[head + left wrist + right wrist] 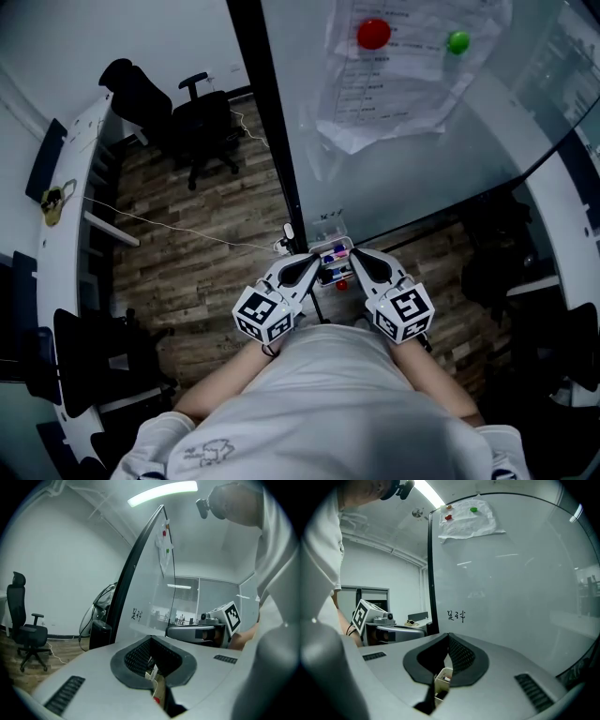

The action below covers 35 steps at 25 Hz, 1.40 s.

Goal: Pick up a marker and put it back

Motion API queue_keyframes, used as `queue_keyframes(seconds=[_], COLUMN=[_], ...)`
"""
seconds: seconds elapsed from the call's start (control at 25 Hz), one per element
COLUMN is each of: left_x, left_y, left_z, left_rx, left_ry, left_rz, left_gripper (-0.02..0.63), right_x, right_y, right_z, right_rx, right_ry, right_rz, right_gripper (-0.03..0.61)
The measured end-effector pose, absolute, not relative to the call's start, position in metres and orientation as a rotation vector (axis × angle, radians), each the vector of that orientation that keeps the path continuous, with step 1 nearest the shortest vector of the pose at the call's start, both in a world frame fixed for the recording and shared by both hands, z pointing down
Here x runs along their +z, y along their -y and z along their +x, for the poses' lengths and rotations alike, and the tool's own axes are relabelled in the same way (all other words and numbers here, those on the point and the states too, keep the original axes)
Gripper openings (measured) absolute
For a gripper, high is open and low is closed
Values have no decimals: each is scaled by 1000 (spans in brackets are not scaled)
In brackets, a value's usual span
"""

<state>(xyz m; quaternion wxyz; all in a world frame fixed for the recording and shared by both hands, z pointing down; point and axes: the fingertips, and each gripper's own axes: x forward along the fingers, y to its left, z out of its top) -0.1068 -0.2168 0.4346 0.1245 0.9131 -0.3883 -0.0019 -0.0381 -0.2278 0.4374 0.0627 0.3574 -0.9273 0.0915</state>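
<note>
A small white marker holder [333, 262] with blue and red markers sits at the foot of the whiteboard [422, 159]. My left gripper [313, 260] hovers just left of it and my right gripper [355, 254] just right of it. Both are shut with nothing between the jaws. In the left gripper view the shut jaws [152, 641] meet at their tips, and a white box with a red spot [156, 699] shows through the gap below. In the right gripper view the jaws [448, 637] are closed too, with the white holder [442, 679] below them.
A paper sheet [403, 66] hangs on the board under a red and a green magnet. The board's black frame post [272, 122] runs down to the holder. A black office chair [202, 122] stands on the wood floor at the back left, and a curved white desk [66, 234] lies further left.
</note>
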Motion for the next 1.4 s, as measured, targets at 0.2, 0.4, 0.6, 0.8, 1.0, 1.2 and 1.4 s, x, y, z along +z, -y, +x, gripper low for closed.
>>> queue_keyframes(seconds=[0.2,0.4,0.6,0.8,1.0,1.2,1.4], left_x=[438,449,432,426,433,443,450], left_y=[199,180,160,129,80,24,-28], left_z=[-115,-111,-98,-67,-19,18,44], left_rx=[6,33,22,21,14,22,23], left_ry=[1089,1032,1061,1090,1092,1119,1152], left_rz=[2681,2687,2733,2747,2736,2723,2705], left_gripper=[6,6,6,6,6,6,6], right_x=[441,448,444,442,448,450,453], right_y=[205,179,154,117,70,13,-38], right_z=[-43,-47,-40,-12,38,77,104], right_rx=[294,290,243,224,282,287,284], right_ry=[2796,2797,2806,2822,2820,2844,2866], right_rz=[1159,1167,1135,1105,1094,1068,1043], right_gripper=[11,11,11,11,11,11,11])
